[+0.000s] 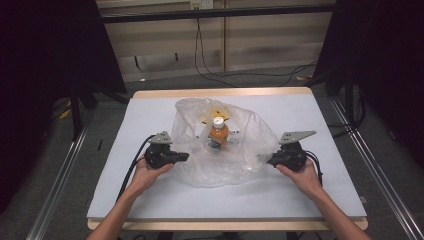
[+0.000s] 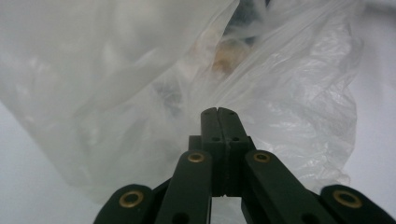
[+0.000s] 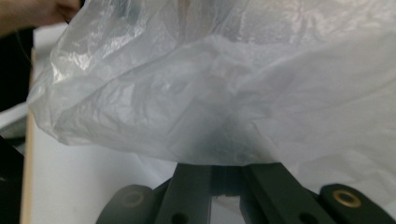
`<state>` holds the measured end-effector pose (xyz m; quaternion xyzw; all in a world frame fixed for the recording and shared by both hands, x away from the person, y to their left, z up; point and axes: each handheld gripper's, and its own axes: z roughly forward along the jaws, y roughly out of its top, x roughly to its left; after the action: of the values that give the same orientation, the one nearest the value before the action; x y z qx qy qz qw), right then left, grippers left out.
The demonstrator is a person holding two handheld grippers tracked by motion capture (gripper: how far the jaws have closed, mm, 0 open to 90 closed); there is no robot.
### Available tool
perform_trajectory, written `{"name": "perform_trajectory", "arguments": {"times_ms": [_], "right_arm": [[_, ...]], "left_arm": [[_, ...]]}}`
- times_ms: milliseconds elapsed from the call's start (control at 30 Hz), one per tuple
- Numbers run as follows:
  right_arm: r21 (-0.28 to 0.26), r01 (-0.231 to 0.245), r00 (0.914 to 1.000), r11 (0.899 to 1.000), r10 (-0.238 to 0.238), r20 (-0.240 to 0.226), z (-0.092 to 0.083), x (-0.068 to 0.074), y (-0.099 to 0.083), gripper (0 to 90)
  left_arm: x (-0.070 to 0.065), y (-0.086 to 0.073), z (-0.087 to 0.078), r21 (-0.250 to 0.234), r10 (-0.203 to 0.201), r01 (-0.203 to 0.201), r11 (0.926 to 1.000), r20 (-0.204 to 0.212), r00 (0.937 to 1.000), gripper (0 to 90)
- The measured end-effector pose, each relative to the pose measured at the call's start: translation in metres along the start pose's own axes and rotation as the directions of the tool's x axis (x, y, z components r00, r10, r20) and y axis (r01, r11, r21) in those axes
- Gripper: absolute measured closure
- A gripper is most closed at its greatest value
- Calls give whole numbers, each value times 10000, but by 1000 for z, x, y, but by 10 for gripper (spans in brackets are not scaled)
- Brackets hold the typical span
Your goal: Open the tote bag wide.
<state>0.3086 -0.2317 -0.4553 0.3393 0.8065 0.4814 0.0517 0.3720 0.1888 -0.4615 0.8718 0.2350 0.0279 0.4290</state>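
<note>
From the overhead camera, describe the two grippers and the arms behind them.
Both the left gripper and the right gripper are black, each topped by a grey three-cornered plate and trailing a black cable. Brass-coloured rivets dot the jaw links in the gripper views. The forearms are bare, with no sleeves visible.

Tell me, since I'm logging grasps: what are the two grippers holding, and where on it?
Both grip the clear plastic bag: left gripper shut on its left edge, right gripper on its right edge.
</note>
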Motion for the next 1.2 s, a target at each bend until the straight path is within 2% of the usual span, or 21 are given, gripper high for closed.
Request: {"name": "perform_trajectory", "arguments": {"times_ms": [33,67,133,233,300,333,433,533,667,700,800,867,933,1067,1100,1200], "right_arm": [[-196,-81,10000,9998,80,-46,-3,1,0,900],[-358,-130,9999,9993,129,-48,-7,2,0,900],[-734,-183,9998,9971,191,111,-11,3,2,900],[-763,-172,9989,9969,205,428,-7,-1,9,900],[-779,-190,9982,9968,234,560,-3,-2,13,900],[-815,-192,9982,9965,238,555,0,-2,16,900],[-1117,-139,9990,9936,185,407,3,-1,28,900],[-1402,-150,9999,9900,159,48,6,3,35,900],[-1402,105,9991,9901,-161,-384,10,11,39,900],[-1216,244,9985,9923,-302,-465,10,18,39,900],[-1079,375,9985,9935,-415,-356,5,24,35,900],[-1059,422,9988,9935,-446,-204,-2,25,34,900],[-1027,401,9991,9939,-410,-67,-13,25,31,900],[-954,358,9990,9948,-329,317,-33,24,23,900],[-938,381,9986,9949,-345,399,-36,24,22,900],[-1045,308,9983,9940,-254,525,-44,22,16,900]], "left_arm": [[1,-1,2,44,-19,20,10000,-101,9999,900],[2,-1,4,120,-53,53,9999,-16,10000,900],[3,-2,10,214,-178,180,9996,-95,9998,900],[6,-4,17,575,-144,156,9982,-210,9997,900],[8,-5,20,601,-198,206,9980,-134,9997,900],[8,-5,21,775,-178,192,9968,-195,9997,900],[7,-5,22,743,-206,211,9970,-77,9998,900],[3,-3,17,499,-119,123,9987,-73,9999,900],[-2,1,8,141,-28,28,9999,-22,10000,900],[-4,3,3,37,51,-52,10000,33,10000,900],[-8,7,-11,-572,64,-60,9983,70,10000,900],[-13,11,-21,-742,245,-243,9969,25,9997,900],[-16,12,-26,-1001,233,-220,9947,114,9997,900],[-22,15,-27,-1121,443,-425,9928,135,9989,900],[-24,15,-25,-1202,375,-346,9921,216,9991,900],[-26,18,-22,-1128,462,-427,9927,280,9985,900]]}}
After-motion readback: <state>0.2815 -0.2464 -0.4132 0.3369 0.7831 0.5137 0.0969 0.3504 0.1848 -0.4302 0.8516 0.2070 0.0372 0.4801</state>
